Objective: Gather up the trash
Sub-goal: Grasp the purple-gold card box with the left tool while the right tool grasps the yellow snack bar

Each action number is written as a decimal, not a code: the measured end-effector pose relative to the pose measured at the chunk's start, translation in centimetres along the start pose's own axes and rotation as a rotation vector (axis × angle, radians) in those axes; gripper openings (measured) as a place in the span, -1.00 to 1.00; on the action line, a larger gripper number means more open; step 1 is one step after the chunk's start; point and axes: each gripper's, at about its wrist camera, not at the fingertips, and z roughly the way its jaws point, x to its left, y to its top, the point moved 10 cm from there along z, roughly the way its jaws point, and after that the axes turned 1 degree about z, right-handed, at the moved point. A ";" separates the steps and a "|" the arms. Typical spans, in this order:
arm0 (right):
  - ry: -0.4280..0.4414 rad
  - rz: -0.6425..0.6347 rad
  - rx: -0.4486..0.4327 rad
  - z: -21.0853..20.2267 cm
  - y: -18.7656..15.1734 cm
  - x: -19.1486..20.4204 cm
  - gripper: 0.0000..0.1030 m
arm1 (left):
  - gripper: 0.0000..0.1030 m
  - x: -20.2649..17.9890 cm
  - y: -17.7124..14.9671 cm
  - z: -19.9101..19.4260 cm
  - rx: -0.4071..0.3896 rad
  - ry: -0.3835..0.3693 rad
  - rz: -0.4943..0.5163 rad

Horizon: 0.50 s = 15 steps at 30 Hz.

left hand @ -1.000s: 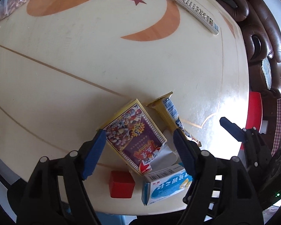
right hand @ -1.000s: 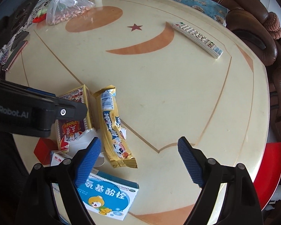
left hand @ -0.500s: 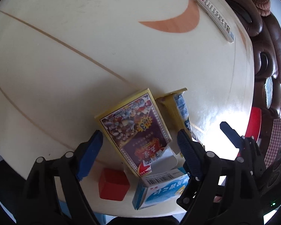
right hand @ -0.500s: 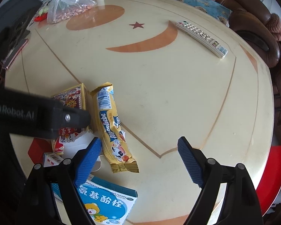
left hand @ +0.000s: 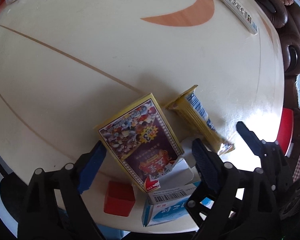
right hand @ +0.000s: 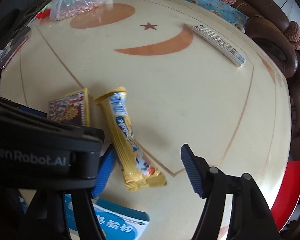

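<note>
Left gripper (left hand: 146,160): lower than before, jaws just widened, straddling the yellow card box (left hand: 140,138) without touching. Right gripper (right hand: 148,168): jaws just narrowed, yellow snack wrapper (right hand: 130,140) between them, ungripped. Both items lie on the bench (right hand: 190,92).

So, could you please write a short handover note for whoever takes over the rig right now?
Left gripper: open, fingers astride the yellow box, not gripping; it has just been opening.
Right gripper: open, has just been closing around the wrapper, no squeeze yet.
Blue box and red block lie at the table edge.
Done: nothing lifted.
Left: all the trash.
</note>
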 end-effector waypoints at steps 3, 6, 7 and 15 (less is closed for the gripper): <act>0.020 0.020 -0.016 -0.2 -0.3 0.2 -0.09 | 0.49 0.3 -0.2 -0.1 -0.044 0.036 -0.032; -0.003 0.036 -0.027 -0.3 -0.5 -0.1 -0.44 | 0.45 -0.1 -0.3 0.1 -0.045 0.073 -0.033; -0.014 0.041 -0.029 -0.3 -0.6 -0.4 -0.48 | 0.43 -0.2 -0.2 0.1 -0.044 0.076 -0.029; -0.021 0.134 -0.032 -0.7 -2.3 -3.1 -0.57 | 0.31 -2.0 1.1 0.1 -0.046 0.075 0.093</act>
